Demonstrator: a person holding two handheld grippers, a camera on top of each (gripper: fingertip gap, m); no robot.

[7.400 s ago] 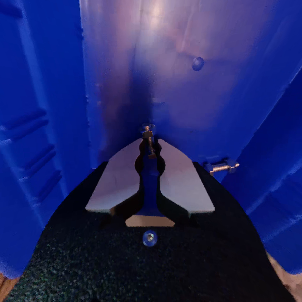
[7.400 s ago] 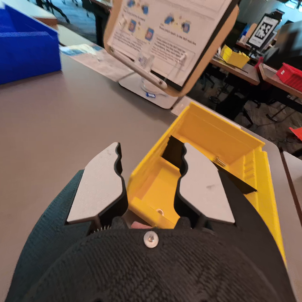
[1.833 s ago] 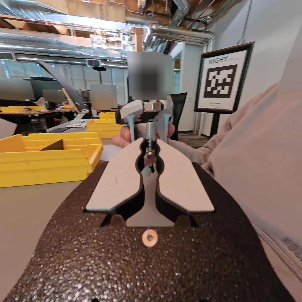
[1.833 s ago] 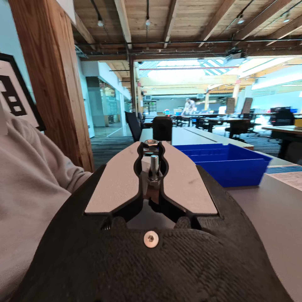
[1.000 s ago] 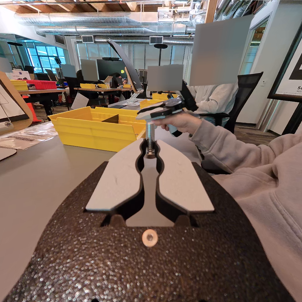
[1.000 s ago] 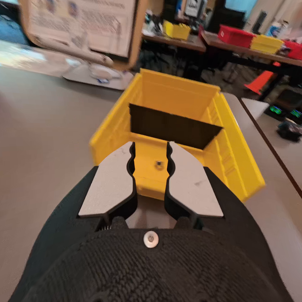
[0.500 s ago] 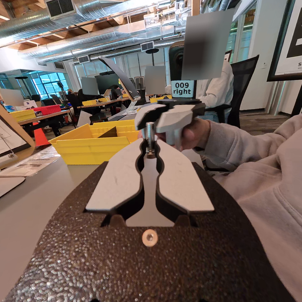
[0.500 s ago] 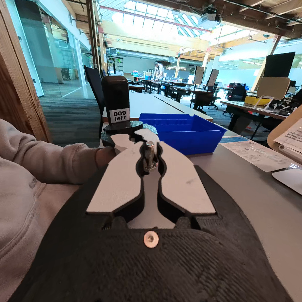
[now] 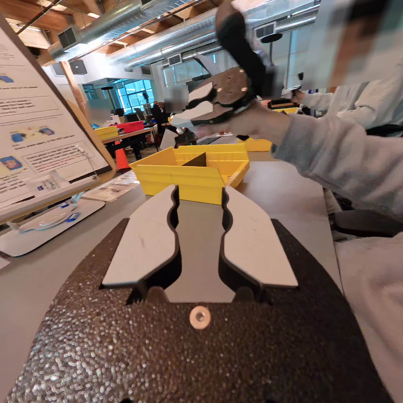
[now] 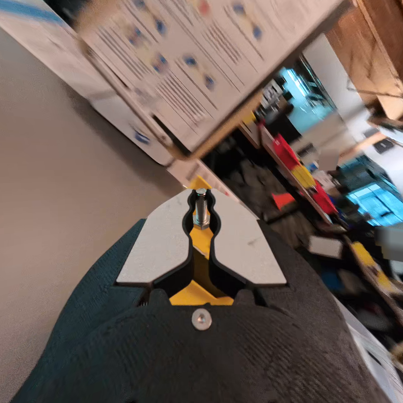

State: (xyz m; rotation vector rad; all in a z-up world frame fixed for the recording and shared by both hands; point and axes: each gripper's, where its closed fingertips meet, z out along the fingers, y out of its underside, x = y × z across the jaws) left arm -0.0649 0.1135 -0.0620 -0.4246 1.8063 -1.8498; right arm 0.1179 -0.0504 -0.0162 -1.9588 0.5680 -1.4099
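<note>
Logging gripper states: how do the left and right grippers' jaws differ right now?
The left gripper has its jaws apart with nothing between them; the right gripper has its jaws shut on a silver threaded bolt. The left is level, facing the yellow plastic bin; the right is tilted above it. Both have grey fingers.

Yellow bin, silver bolt

No writing can be made out clearly in either view. The printed sheet on the tilted board stand carries lines of text and small blue pictures, but the print is too blurred to read; in the right wrist view the same sheet is smeared by motion. Papers lying flat on the worktop beside the stand bear print too small to tell.
</note>
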